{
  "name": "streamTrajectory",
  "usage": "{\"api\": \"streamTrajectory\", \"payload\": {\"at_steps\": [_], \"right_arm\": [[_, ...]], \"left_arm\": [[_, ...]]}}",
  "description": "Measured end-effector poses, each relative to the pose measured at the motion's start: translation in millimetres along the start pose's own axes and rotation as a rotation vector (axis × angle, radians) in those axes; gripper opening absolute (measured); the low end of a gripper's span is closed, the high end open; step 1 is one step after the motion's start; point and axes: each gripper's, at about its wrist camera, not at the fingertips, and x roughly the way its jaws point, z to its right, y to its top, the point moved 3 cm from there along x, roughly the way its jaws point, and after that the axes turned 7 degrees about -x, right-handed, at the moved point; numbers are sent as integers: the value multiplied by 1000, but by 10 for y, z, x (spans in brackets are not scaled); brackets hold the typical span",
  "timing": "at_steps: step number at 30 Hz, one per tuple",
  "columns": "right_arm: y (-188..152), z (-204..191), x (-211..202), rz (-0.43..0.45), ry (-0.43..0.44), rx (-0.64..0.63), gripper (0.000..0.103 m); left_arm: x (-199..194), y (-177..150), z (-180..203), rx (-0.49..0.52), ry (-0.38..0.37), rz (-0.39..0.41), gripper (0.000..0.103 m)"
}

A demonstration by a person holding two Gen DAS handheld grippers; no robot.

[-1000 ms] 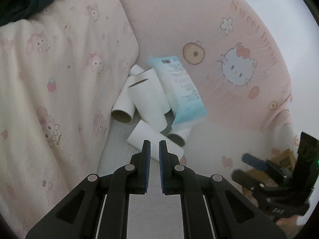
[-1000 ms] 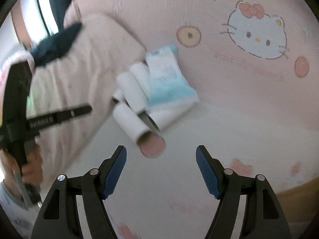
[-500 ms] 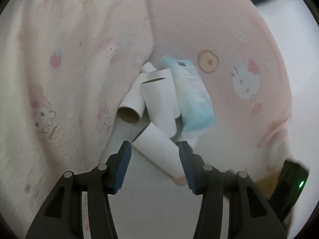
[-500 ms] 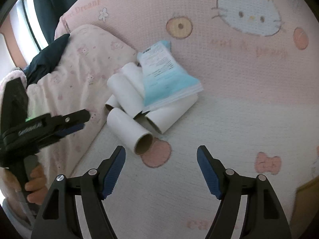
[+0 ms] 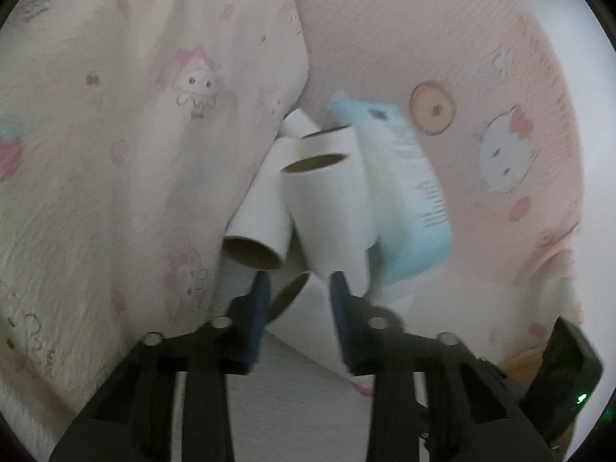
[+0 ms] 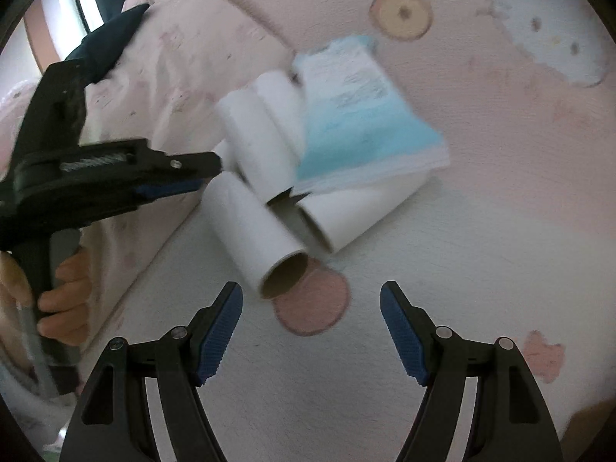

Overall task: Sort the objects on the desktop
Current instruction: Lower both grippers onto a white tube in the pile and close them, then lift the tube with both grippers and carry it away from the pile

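- My left gripper (image 5: 298,300) straddles the nearest cardboard tube (image 5: 304,308), jaws just narrowing around it; blur hides whether the pads touch yet.
- My right gripper (image 6: 311,331) hangs wide open and empty, short of that tube's open end.
- The remaining tubes (image 6: 265,131) lie heaped under a blue packet (image 6: 358,123), wedged against a pink blanket (image 5: 115,154).

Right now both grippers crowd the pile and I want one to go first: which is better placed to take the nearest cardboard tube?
Left. The left gripper already straddles the nearest tube, its jaws just closing. The right gripper hangs wide open, short of it.
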Motion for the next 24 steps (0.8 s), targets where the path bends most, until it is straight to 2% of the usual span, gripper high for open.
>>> {"api": "streamTrajectory", "payload": {"at_steps": [2,3,6,11,13,17,24], "right_arm": [[15,33,28,-6,38,32,64],[23,39,37,-6,40,29,54],[14,2,58,-13,33,-12,41],[-31,-16,58,-14,71,-12,28],[-44,-9,44,-10,75,-6,28],[-89,89,-5,-14,67,32,28],[-252,334,-191,-19,87,144,28]], "left_arm": [[9,-35,-5,16,-2,-3,29],[16,-44,9,21,-11,-7,29],[15,-79,43,42,-6,-13,28],[-12,-168,81,52,-38,-48,25],[-2,-241,118,52,-58,-70,24],[-17,-381,203,91,-42,-73,24],[-52,-603,311,73,-103,-130,24]]}}
